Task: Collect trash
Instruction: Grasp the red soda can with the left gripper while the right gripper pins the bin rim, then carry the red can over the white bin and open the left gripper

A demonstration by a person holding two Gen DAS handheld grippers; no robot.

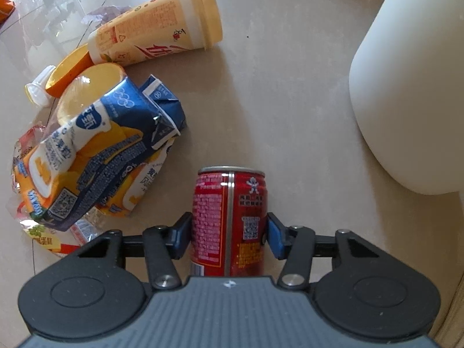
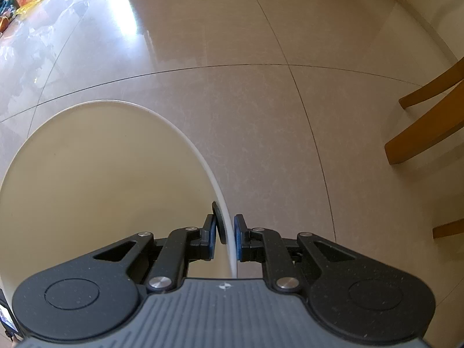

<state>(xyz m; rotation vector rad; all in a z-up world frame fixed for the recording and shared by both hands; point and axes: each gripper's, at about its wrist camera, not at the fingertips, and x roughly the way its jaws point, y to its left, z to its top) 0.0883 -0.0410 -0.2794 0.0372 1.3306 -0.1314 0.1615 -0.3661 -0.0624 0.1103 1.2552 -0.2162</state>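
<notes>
Red can [image 1: 229, 220] stands upright between the left claw [image 1: 229, 236], pads gripping its sides.

The can [image 1: 230, 220] stands upright on the floor [image 1: 275, 101], right between the two fingers of the left gripper [image 1: 229, 236]. To its left lies a heap: a flattened carton [image 1: 95, 156] on top of wrappers [image 1: 26, 156], a cup [image 1: 87, 92] behind it, and a bottle [image 1: 156, 26] on its side further back. The bin [image 1: 406, 87] stands to the can's right, well apart. In the right wrist view, the right gripper [image 2: 226, 237] straddles the bin's rim, with chair legs [image 2: 426, 127] off to the right.
</notes>
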